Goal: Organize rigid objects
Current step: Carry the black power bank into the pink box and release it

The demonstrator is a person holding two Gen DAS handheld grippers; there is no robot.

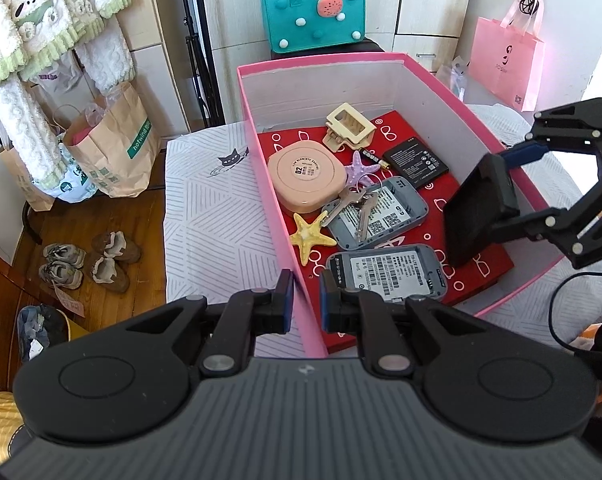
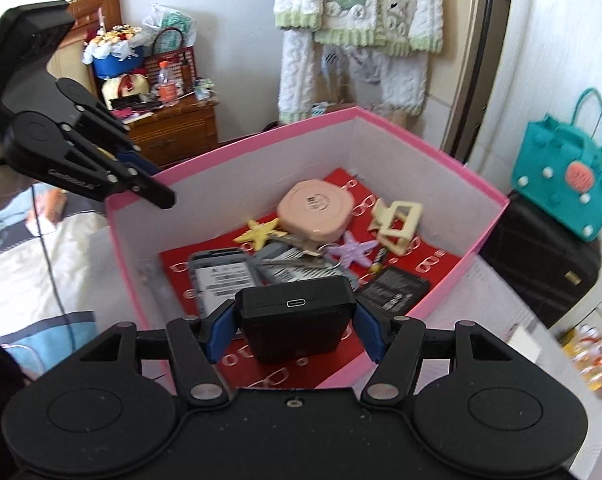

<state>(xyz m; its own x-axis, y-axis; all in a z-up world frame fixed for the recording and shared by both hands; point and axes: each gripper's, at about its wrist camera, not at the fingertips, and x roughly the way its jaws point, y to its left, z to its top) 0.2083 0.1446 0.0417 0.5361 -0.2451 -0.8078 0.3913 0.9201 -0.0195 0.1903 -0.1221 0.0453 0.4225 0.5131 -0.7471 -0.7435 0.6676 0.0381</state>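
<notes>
A pink box (image 1: 273, 184) (image 2: 485, 216) lined in red holds a pink round case (image 1: 307, 178), a cream hair clip (image 1: 349, 126), a yellow starfish (image 1: 311, 236), a purple starfish (image 1: 361, 166), keys (image 1: 355, 200), two grey devices (image 1: 385, 272) and a black battery (image 1: 415, 160). My right gripper (image 2: 295, 330) (image 1: 513, 188) is shut on a black power bank (image 2: 297, 320) (image 1: 477, 208), held over the box's right part. My left gripper (image 1: 306, 300) (image 2: 149, 178) straddles the box's near left wall, jaws a narrow gap apart, holding nothing.
The box sits on a bed with a patterned white cover (image 1: 209, 216). A teal bag (image 1: 313, 12) stands on a dark case behind it, a pink bag (image 1: 505, 60) at right. Paper bags (image 1: 117, 140) and shoes (image 1: 89, 260) lie on the floor at left.
</notes>
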